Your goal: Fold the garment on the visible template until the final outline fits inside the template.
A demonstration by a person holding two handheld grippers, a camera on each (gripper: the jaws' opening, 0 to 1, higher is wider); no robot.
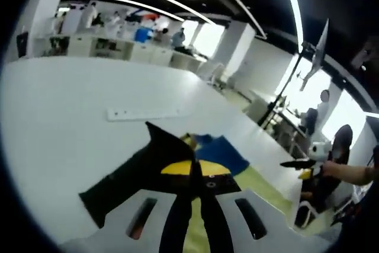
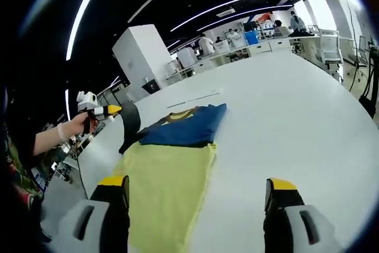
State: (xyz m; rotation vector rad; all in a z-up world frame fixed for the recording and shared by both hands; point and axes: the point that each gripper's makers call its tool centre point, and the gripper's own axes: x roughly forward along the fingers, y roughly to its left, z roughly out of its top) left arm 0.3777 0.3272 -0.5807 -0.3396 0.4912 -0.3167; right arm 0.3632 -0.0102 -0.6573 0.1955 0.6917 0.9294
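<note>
Though lifted, garment in left gripper

Facing views (shared garment) across table

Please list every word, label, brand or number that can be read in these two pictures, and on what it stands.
None can be read. The blue garment, the yellow-green template, the white table and the white strip on it show no legible print; the far shelves are too blurred to tell.
</note>
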